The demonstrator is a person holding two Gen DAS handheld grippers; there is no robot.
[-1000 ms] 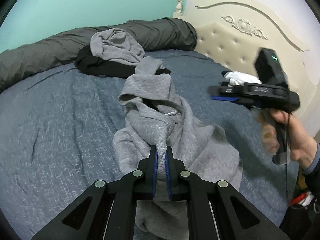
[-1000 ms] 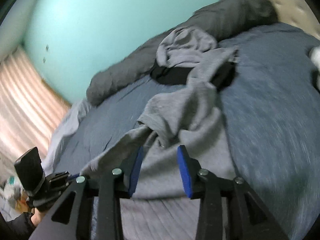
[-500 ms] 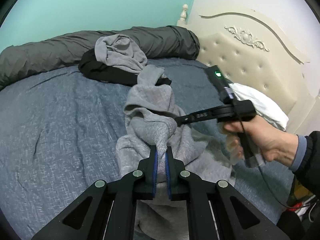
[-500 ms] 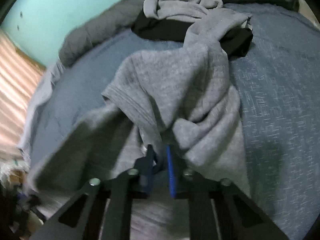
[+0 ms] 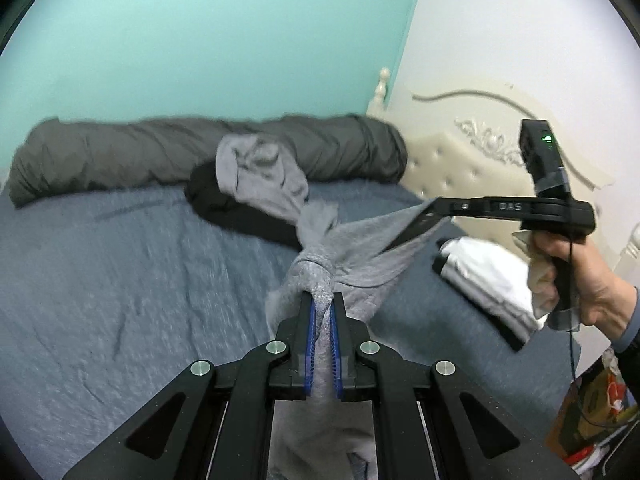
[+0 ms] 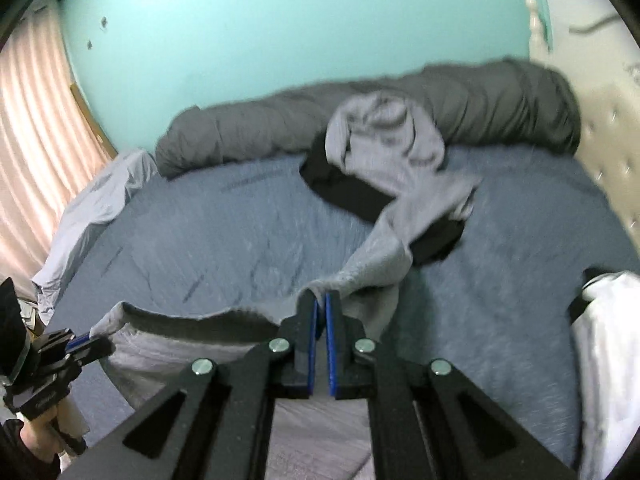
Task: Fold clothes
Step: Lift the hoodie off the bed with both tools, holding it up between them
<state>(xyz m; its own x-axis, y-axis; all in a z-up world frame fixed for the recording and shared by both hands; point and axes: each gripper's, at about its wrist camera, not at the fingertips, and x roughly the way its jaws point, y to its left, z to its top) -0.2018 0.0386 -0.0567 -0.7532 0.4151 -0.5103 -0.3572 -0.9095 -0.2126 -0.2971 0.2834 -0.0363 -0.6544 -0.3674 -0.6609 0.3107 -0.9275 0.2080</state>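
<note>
Both grippers, left point(image 5: 322, 312) and right point(image 6: 321, 312), are clamped on the grey sweatshirt point(image 5: 360, 256), which hangs stretched between them above the bed point(image 5: 120, 280), one sleeve trailing back onto the clothes pile point(image 5: 256, 188). It looks soft, thick and limp — likely to sag and bunch, so hem or shoulder corners seem the best holds. Open sheet lies to the left; folded whites point(image 5: 488, 280) and the headboard point(image 5: 460, 160) crowd the right.

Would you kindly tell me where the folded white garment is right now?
The folded white garment lies on the bed's right side near the headboard, below the right hand-held gripper.
</note>
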